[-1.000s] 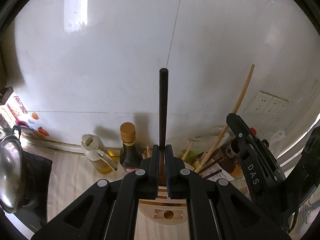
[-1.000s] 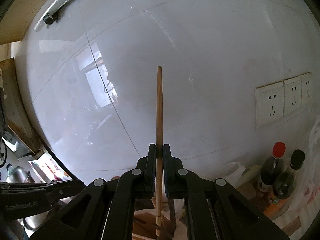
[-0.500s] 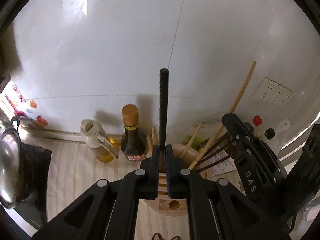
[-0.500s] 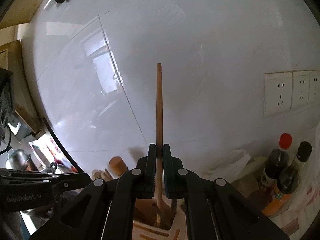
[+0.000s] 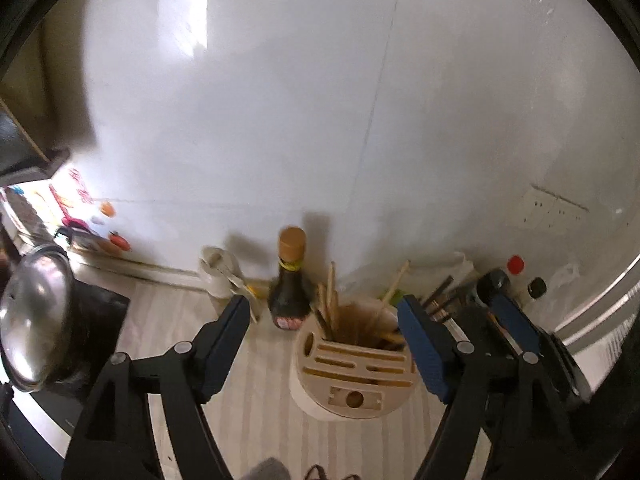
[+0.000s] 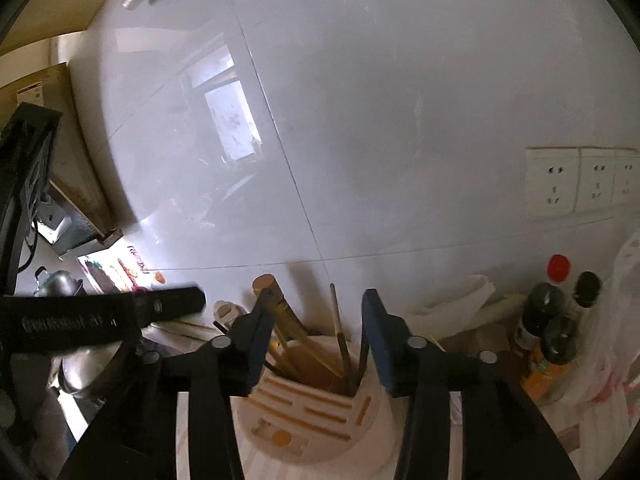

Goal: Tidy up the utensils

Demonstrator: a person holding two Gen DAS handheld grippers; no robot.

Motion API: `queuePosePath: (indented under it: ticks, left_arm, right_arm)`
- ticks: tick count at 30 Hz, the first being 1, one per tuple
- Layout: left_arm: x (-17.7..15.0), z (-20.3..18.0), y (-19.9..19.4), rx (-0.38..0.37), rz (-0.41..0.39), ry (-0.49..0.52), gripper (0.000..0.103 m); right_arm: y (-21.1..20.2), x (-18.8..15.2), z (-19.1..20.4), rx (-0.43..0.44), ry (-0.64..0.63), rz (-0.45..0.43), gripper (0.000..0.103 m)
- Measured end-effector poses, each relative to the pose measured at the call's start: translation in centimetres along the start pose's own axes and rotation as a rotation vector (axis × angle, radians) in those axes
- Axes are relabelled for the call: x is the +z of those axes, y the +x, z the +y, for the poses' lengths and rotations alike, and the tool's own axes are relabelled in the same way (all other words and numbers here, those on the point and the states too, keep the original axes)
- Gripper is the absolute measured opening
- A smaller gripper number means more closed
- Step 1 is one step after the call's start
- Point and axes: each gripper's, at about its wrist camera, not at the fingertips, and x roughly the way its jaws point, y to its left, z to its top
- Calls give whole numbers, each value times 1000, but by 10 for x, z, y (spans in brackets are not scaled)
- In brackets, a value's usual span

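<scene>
Fingers on both the left gripper [image 5: 324, 344] and right gripper [image 6: 316, 344] are opening, nothing pinched; a second ago each clamped a chopstick. Beyond, at twelve o'clock, both sticks stand in the utensil holder [image 5: 352, 380], apparently released there.

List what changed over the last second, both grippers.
Both let go: the left gripper, which pinched a black chopstick, and the right gripper, which pinched a wooden one, are opening with nothing between their fingers. The chopsticks now stand in the holder. The soy bottle stayed put.
</scene>
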Motion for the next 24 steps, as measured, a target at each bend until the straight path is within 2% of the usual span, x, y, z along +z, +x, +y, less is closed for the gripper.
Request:
queuePosePath:
  ticks: [1, 2, 4, 7, 10, 14, 18, 24]
  left_arm:
    - [-1, 1, -3, 17, -5, 6, 81]
    - [-3, 2, -6, 36, -13, 15, 90]
    - [-10, 4, -11, 74, -39, 33, 102]
    - [-28, 9, -13, 118, -59, 42, 103]
    - [-48, 10, -11, 195, -78, 61, 103]
    - [-70, 10, -9, 213, -78, 51, 103]
    - [-86, 9, -10, 218, -60, 25, 103]
    - [-100, 5, -27, 194, -66, 9, 103]
  right_arm:
    - [-5, 0, 0, -4, 0, 3, 59]
    - [-11, -2, 0, -14, 0, 9, 62]
    - [-21, -5, 0, -52, -6, 27, 78]
    - [-29, -13, 1, -102, -33, 53, 99]
    - [-28, -24, 4, -215, -94, 105, 103]
    - [-25, -35, -3, -310, -106, 135, 103]
    - [-33, -40, -11, -364, -121, 138, 103]
    - [-58, -42, -6, -373, -130, 135, 103]
